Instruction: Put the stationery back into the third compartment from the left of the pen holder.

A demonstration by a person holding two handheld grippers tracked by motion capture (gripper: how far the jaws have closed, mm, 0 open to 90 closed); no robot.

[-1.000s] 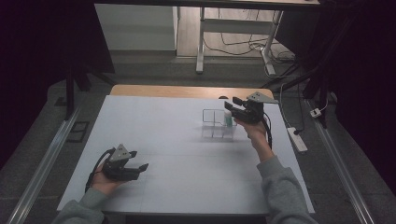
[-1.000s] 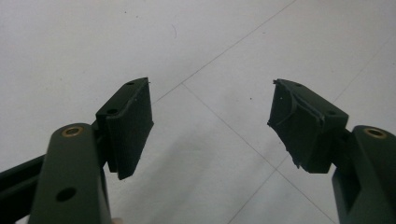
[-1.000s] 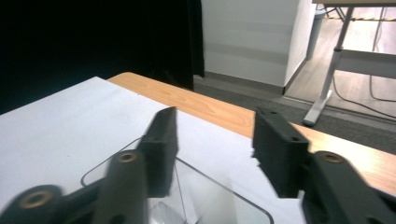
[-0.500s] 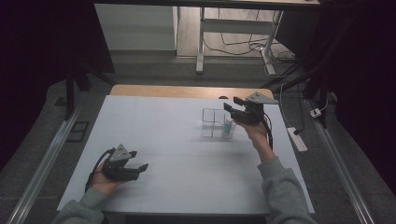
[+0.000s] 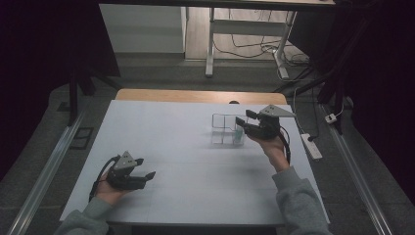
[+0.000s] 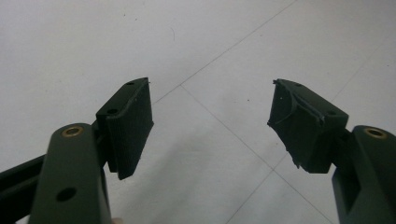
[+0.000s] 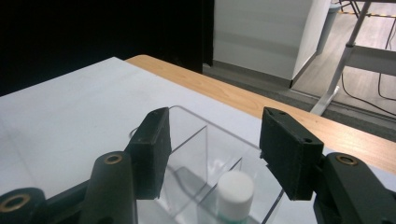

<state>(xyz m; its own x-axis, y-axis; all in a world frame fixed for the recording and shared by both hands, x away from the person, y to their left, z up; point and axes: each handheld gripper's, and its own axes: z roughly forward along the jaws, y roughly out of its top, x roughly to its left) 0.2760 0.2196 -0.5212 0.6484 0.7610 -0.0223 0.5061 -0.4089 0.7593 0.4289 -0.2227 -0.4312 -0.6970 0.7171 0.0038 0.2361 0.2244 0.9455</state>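
Though perhaps teal-bodied, capped bottle (image 7: 235, 192) inside organizer (image 7: 196, 140)

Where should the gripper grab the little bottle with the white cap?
Probably by its round white cap, from straight above. The small bottle with the white cap stands upright inside a compartment of the clear plastic divided box, so the walls block its sides. The open right gripper already hangs just over it.
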